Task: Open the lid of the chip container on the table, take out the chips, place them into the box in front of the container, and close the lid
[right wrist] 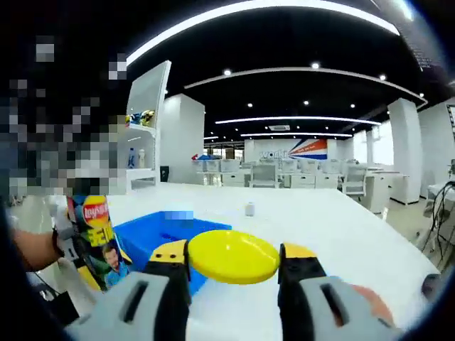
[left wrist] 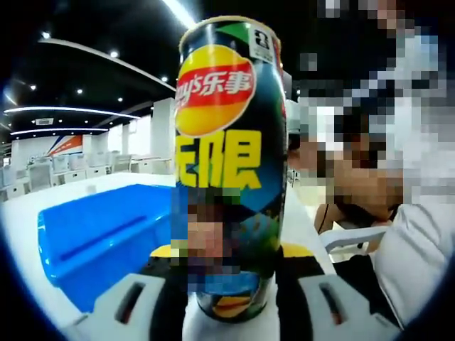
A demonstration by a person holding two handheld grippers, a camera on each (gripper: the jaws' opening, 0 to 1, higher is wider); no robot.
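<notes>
The left gripper (left wrist: 231, 284) clamps the upright chip can (left wrist: 229, 156) beside the blue box (left wrist: 99, 238); the right gripper's (right wrist: 233, 273) fingers pinch the yellow lid (right wrist: 233, 256) above the surface (right wrist: 341, 227); a loose pinch could drop it.

Bench: (right wrist: 341, 234) wide, white, bare over most of its top; more desks and chairs stand far behind it.
Blue box: (right wrist: 160, 238) lies flat on the bench, open side up, near its close edge.
Chip can: (right wrist: 96, 241) upright just beside the box; whether its base touches the bench I cannot tell.
Small pale object: (right wrist: 249, 209) alone on the bench, well behind the box.
</notes>
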